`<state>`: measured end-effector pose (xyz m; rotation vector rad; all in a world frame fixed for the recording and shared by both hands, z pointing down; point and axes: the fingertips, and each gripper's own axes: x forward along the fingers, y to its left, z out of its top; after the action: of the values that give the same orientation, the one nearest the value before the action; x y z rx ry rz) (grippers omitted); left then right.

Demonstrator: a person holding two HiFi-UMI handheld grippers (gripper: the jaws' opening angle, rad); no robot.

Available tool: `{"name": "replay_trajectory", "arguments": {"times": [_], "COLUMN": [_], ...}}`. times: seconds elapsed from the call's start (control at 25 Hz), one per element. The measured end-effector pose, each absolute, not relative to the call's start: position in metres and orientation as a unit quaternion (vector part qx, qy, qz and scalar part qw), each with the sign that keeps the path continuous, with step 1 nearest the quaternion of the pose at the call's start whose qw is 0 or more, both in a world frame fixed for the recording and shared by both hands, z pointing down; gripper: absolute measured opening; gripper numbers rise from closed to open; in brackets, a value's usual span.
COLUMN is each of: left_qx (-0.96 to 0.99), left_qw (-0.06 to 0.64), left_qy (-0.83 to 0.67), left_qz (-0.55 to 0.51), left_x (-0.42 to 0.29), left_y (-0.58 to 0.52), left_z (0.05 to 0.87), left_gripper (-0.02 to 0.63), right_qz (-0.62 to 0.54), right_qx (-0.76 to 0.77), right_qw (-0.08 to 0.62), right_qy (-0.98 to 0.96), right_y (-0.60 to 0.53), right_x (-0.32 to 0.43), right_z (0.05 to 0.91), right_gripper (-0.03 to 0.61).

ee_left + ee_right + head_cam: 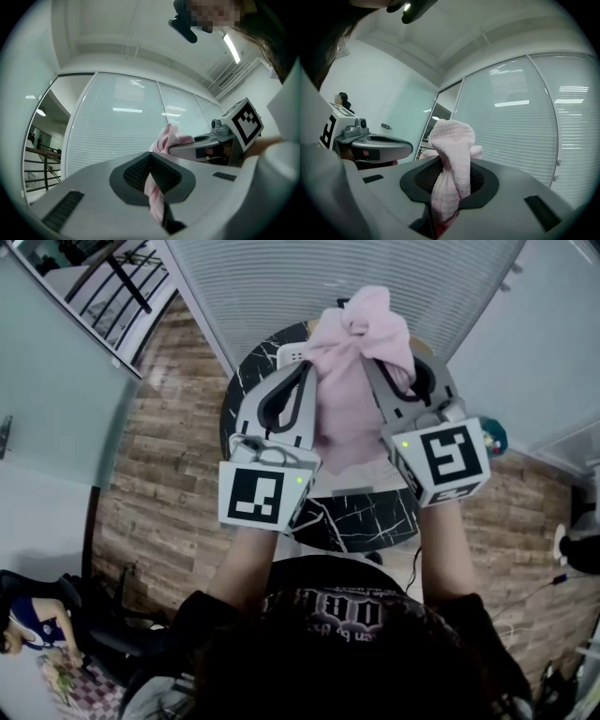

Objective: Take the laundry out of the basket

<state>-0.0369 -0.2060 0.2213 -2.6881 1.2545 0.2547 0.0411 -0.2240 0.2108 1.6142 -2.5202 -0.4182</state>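
Cloth [354, 345] in left tongs [151, 163]; right tongs [451, 165]

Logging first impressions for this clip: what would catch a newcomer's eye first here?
A pink cloth held up at the centre of the head view, bunched at its top, hanging between the two grippers. The left gripper and the right gripper are each shut on a fold of it, side by side. Below them stands a round dark marble table on a wood floor.
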Motion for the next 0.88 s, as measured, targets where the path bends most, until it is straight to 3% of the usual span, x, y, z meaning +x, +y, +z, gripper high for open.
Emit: {"name": "replay_trajectory", "arguments": {"times": [0.2,0.88], "left_qx": [-0.902,-0.91], "left_qw": [0.076,0.132], "left_qy": [0.403,0.374], "left_qz": [0.132,0.119], "left_x": [-0.007,0.106], "left_y": [-0.207,-0.179], "left_z": [0.181,0.137], "left_gripper": [0.0,0.0], "right_qz": [-0.144,-0.184], "right_qx": [0.535,0.571], "right_qw": [0.049,0.028], "right_qy": [-0.831,-0.799], "right_y": [-0.213,-0.177], "right_x": [0.068,0.175], "right_z": [0.195,0.151], "right_gripper": [0.103,0.101]}}
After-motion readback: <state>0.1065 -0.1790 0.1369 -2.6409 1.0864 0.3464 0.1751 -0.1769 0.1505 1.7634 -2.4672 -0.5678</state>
